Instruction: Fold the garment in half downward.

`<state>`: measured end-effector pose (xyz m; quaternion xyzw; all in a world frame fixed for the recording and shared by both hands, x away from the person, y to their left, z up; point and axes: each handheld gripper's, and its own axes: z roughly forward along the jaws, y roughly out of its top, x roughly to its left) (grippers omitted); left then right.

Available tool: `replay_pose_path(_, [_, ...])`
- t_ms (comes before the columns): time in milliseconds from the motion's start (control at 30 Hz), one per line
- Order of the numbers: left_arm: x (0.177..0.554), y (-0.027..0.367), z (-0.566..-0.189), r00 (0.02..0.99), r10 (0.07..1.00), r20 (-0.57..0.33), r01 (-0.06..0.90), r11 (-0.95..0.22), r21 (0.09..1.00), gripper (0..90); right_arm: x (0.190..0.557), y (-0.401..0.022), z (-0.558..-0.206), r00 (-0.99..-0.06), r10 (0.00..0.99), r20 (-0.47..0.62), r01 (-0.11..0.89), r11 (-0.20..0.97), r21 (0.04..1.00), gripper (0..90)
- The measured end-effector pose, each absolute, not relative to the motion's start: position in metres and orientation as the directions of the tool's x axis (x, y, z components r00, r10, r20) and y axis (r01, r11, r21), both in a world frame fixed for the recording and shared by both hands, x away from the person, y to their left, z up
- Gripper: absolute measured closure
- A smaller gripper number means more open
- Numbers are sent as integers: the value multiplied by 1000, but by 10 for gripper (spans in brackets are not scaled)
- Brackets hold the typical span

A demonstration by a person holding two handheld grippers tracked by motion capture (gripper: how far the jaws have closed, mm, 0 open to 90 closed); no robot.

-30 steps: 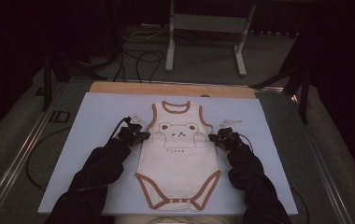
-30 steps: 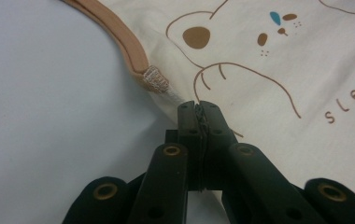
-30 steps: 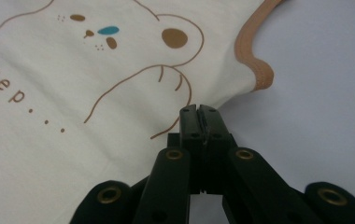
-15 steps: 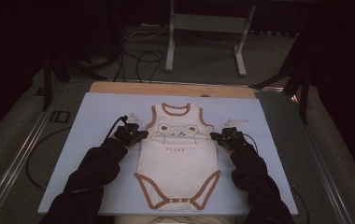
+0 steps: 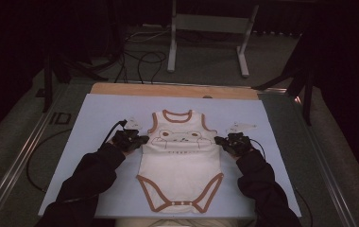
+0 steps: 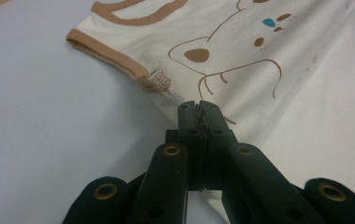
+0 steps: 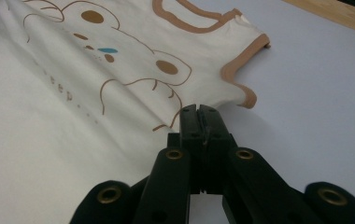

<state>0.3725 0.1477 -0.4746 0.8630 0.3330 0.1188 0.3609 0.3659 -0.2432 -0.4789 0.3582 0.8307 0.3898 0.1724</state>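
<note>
A cream baby bodysuit (image 5: 180,163) with brown trim and a bear print lies face up on the pale blue mat (image 5: 97,118), neck opening away from me. My left gripper (image 5: 139,140) is shut on its left side edge just below the armhole. In the left gripper view the jaws (image 6: 199,106) pinch the cloth (image 6: 241,42) beside the brown armhole trim (image 6: 105,53). My right gripper (image 5: 221,140) is shut on the opposite side edge. There its jaws (image 7: 198,110) clamp the fabric (image 7: 73,70) under the curled armhole trim (image 7: 241,60). The upper part is slightly raised and creased between the two grips.
A wooden strip (image 5: 168,90) runs along the mat's far edge. Behind the table stand a white frame's legs (image 5: 173,42), dark tripod legs (image 5: 305,85) and cables on the floor (image 5: 142,59). Bare mat lies to either side of the bodysuit.
Both grippers have lifted a little and drawn toward me, still shut on the bodysuit's sides. The neck end has slid nearer with them; the crotch end has stayed put.
</note>
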Motion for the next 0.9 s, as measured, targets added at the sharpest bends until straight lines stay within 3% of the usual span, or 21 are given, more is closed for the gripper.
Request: replay_pose_path(900, [320, 149, -480, 807, 588, -44, 455, -575, 680, 900, 307, -242, -483, -719, 695, 0, 448, 464, 764, 900])
